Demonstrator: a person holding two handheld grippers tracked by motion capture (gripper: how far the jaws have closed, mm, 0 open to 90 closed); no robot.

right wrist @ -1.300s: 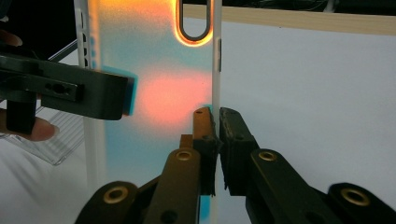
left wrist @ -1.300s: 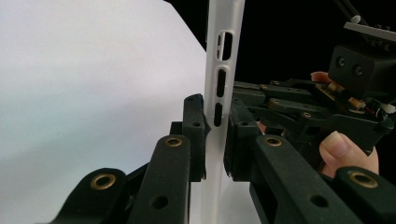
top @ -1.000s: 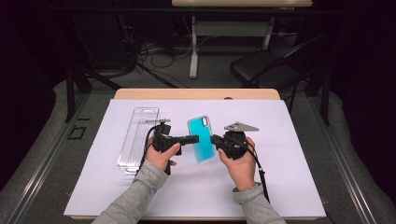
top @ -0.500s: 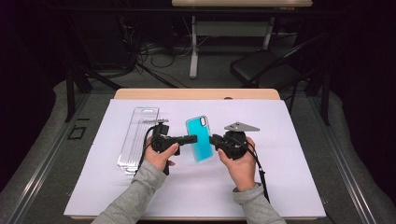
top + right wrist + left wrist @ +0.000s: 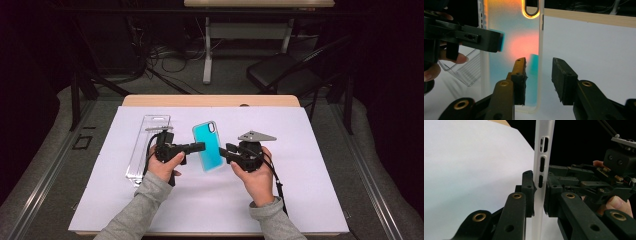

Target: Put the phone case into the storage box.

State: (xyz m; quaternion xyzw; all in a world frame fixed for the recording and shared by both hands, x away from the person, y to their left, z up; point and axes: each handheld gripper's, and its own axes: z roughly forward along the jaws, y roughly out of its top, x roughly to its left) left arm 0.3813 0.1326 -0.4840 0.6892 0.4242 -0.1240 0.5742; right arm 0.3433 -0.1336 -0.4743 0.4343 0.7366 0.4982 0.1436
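A teal phone case [image 5: 207, 146] with a clear rim is held up on edge above the white sheet between both hands. My left gripper [image 5: 200, 146] is shut on its left side; in the left gripper view the pads clamp the white rim [image 5: 541, 170] from both sides. My right gripper [image 5: 223, 150] reaches in from the right. In the right gripper view its jaws [image 5: 539, 75] straddle the case [image 5: 511, 42] at its right edge with a gap on each side. They have just been opening and do not press on it. The left gripper's fingers [image 5: 484, 40] show at the case's far side.
A clear plastic box [image 5: 147, 147] lies on the white sheet [image 5: 300, 200] left of my left hand, also in the right gripper view as the clear box [image 5: 464, 70]. The table's wooden far edge [image 5: 210, 100] and a black chair [image 5: 280, 75] lie beyond.
Both hands and the case keep their place. The right gripper's jaws look a little wider around the case's edge than before.
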